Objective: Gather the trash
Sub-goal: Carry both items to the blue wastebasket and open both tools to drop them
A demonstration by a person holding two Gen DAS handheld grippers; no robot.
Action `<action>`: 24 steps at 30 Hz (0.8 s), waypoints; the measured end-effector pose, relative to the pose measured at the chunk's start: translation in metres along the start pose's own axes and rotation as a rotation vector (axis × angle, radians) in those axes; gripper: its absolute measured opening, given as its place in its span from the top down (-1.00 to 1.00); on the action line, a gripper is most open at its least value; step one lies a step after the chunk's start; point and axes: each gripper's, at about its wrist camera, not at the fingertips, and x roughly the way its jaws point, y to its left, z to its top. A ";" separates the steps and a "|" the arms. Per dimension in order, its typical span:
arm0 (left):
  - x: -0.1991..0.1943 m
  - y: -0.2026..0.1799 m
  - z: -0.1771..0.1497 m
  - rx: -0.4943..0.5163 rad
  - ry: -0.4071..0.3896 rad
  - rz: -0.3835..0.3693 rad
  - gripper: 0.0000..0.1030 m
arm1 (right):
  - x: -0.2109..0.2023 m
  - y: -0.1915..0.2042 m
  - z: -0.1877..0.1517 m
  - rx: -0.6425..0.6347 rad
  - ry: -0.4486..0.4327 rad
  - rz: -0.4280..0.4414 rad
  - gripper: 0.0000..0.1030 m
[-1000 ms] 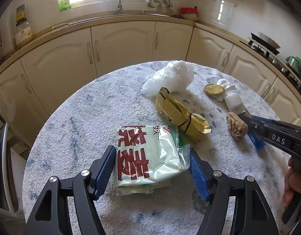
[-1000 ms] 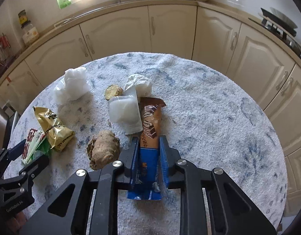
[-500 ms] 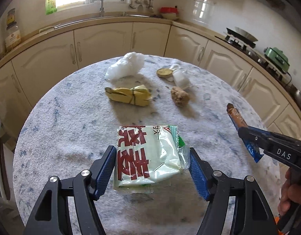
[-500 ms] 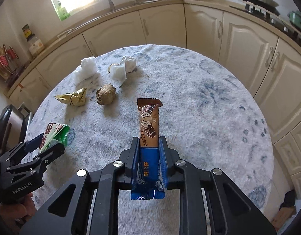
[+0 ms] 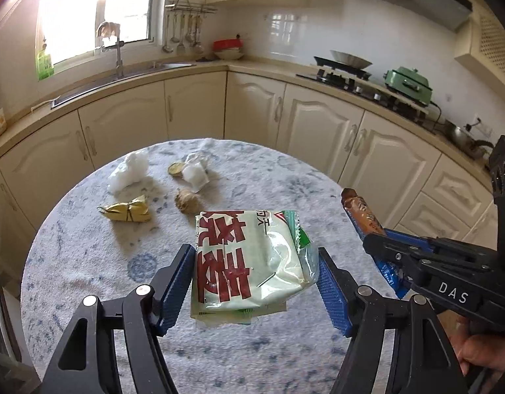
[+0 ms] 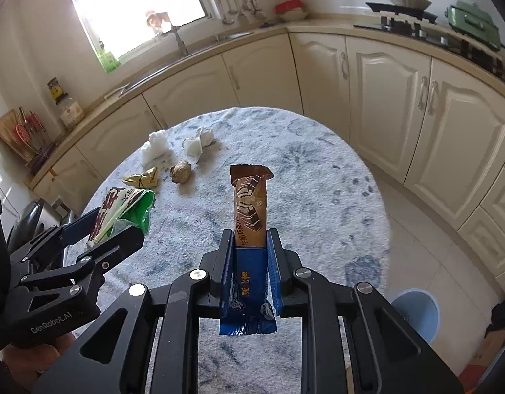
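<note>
Trash: one noodle packet point(image 5: 249, 262) gripped in left gripper point(image 5: 254, 290), one wafer wrapper point(image 6: 251, 226) clamped in right gripper point(image 6: 251, 256).

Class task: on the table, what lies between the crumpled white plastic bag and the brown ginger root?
The yellow wrapper lies roughly between the white plastic bag and the ginger root, set slightly to one side; both wrist views show it.

Left tool point(image 5: 254, 282): black angular frame, blue ribbed pads, silver screws, "GenRobot.AI" lettering. Right tool point(image 6: 251, 246): same build, white "DAS" marking.
</note>
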 end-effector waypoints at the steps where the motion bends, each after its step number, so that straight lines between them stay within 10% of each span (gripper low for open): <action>1: -0.002 -0.008 0.000 0.010 -0.005 -0.008 -0.30 | -0.007 -0.006 -0.001 0.008 -0.010 -0.002 0.63; 24: 0.054 -0.196 0.024 0.241 0.065 -0.320 -0.30 | -0.143 -0.204 -0.060 0.321 -0.150 -0.289 0.63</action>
